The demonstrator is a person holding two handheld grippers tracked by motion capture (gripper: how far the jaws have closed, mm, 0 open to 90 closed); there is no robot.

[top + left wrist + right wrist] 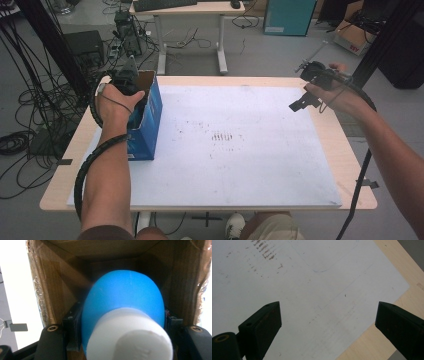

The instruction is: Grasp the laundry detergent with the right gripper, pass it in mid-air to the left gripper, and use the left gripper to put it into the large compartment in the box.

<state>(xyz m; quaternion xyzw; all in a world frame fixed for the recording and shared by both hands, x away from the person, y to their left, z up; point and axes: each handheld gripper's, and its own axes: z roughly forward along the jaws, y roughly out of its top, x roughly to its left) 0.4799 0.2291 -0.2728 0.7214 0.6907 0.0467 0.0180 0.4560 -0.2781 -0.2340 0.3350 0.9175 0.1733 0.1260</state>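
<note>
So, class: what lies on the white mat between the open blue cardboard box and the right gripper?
Nothing but bare white mat with faint dark scuff marks, as the high view shows, between the blue cardboard box and the right gripper.

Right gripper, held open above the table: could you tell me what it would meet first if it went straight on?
Probably the white sheet covering the wooden table; nothing lies between the right gripper and it.
</note>
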